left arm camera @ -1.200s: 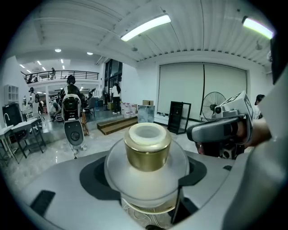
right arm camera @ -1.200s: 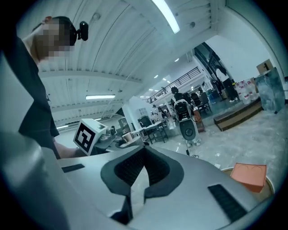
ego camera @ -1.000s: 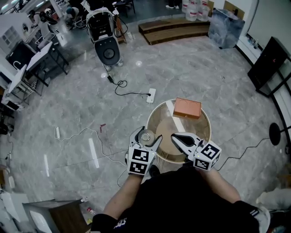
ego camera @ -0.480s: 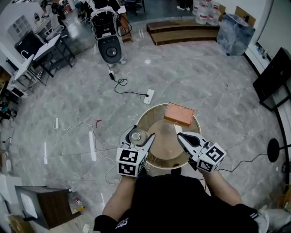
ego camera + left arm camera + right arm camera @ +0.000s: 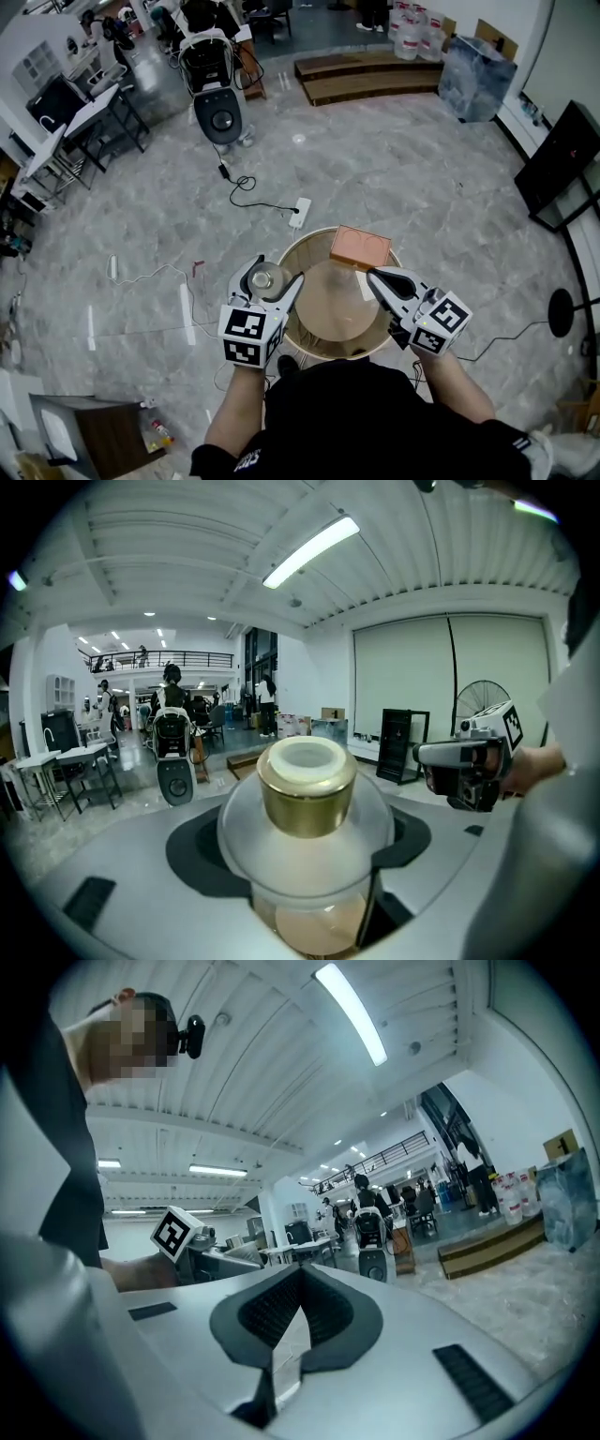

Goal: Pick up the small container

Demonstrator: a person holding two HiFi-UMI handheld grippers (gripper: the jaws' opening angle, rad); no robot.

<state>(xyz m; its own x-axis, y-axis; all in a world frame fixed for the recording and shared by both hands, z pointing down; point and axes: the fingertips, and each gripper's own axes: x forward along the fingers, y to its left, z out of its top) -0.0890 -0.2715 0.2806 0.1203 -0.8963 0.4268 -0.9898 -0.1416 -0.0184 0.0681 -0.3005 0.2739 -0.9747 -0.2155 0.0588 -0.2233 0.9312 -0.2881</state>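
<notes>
The small container [image 5: 262,278] is a clear glass jar with a gold lid [image 5: 307,794]. My left gripper [image 5: 266,281] is shut on it and holds it upright in the air, just left of the round wooden table [image 5: 323,323]. In the left gripper view the jar fills the gap of the left gripper [image 5: 302,855]. My right gripper [image 5: 377,277] hovers over the table's right side, shut with nothing in it. In its own view the right gripper [image 5: 298,1321] shows dark pads meeting at the tips.
An orange box [image 5: 360,247] lies at the table's far edge. A white power strip [image 5: 300,212] and cables trail over the marble floor. A wheeled robot base [image 5: 217,103] stands farther back, with desks at the left and wooden platforms [image 5: 375,75] behind.
The left gripper, with the jar in it, has moved left from over the table's edge to beside the table. The right gripper stays shut over the table.
</notes>
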